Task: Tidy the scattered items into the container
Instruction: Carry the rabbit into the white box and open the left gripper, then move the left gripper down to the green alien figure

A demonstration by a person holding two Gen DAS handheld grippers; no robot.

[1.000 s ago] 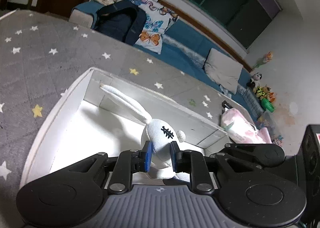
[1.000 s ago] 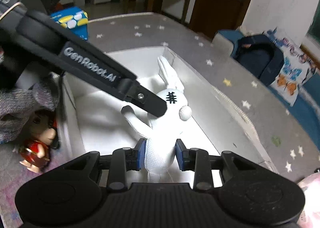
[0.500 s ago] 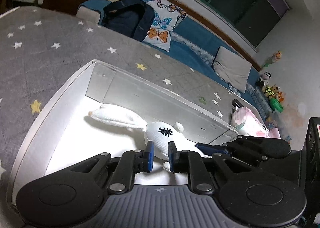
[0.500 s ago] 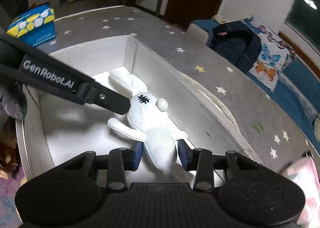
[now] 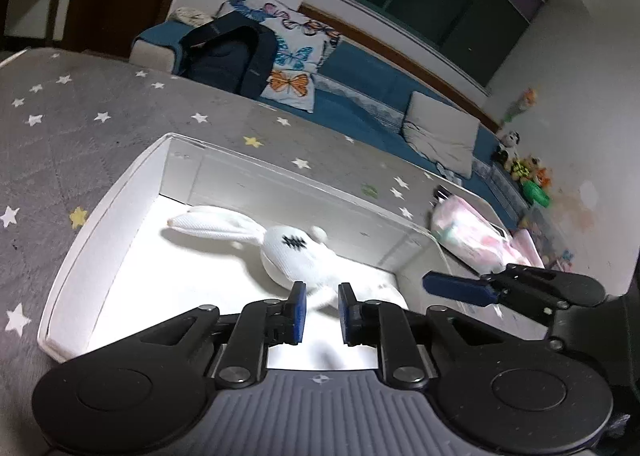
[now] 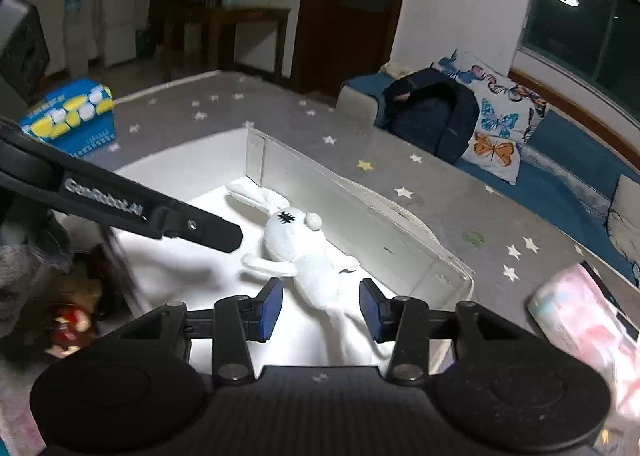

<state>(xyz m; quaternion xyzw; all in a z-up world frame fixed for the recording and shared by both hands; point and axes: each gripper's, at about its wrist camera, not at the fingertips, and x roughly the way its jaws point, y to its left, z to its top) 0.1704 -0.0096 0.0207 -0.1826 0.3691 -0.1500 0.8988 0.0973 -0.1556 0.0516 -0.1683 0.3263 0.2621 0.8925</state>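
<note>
With both grippers' fingers released, the right gripper (image 6: 320, 310) straddling the white rabbit (image 6: 298, 252) could snag it back out of the container (image 6: 352, 199).

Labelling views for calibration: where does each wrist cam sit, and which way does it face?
Left wrist: on the left tool, looking down its fingers into the white box at the rabbit; the right tool's finger shows at right.
Right wrist: on the right tool, facing down into the box; the left tool's finger crosses from the left.
Shared: box, rabbit; both tools' jaws just opening, rabbit between.
</note>
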